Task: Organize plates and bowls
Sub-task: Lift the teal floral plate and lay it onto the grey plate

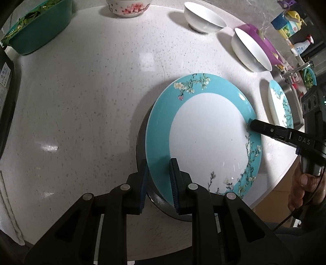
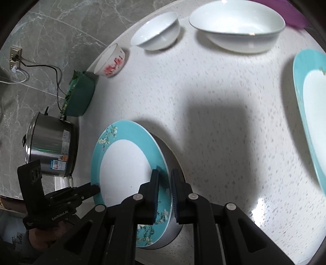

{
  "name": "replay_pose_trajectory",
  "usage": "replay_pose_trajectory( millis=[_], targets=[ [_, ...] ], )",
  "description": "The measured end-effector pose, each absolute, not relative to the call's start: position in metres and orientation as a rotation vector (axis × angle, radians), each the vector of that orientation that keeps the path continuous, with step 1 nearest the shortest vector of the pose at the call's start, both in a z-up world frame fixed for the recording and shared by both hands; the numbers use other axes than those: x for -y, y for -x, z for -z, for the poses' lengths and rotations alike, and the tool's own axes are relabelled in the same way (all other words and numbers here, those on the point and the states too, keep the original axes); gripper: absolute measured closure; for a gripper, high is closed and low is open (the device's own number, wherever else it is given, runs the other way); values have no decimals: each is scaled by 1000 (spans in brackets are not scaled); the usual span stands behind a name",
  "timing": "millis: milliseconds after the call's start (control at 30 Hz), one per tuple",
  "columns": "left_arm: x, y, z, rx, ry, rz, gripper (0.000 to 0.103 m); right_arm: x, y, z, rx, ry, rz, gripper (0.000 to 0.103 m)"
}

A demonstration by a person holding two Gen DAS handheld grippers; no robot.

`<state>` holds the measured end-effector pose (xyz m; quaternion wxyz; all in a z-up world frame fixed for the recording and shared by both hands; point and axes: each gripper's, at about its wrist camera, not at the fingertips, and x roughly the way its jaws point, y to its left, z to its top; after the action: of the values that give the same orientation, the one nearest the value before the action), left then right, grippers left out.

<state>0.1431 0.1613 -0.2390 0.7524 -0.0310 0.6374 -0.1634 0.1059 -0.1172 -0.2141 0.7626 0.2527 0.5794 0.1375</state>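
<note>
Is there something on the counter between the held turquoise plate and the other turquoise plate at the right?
Nothing visible. Both grippers hold the turquoise plate by its rim, and only bare counter lies between it and the second plate.

Two plates (image 1: 203, 138), three bowls (image 1: 203, 17)

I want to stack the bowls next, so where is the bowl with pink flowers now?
The pink-flowered bowl sits at the counter's far edge, between the green tub and the small white bowl.
</note>
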Motion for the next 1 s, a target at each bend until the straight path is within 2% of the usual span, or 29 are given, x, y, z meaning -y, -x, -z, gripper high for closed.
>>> replay_pose_trajectory(
  millis=[367, 700, 1000],
  targets=[
    [-154, -143, 249, -1384, 13, 373, 84, 110, -96, 217, -1241, -474, -267, 88],
    [-152, -139, 248, -1363, -50, 370, 83, 81, -90, 209, -1210, -237, -233, 81],
    [-157, -138, 249, -1347, -50, 379, 80, 73, -81, 207, -1179, -152, -187, 78]
  ],
)
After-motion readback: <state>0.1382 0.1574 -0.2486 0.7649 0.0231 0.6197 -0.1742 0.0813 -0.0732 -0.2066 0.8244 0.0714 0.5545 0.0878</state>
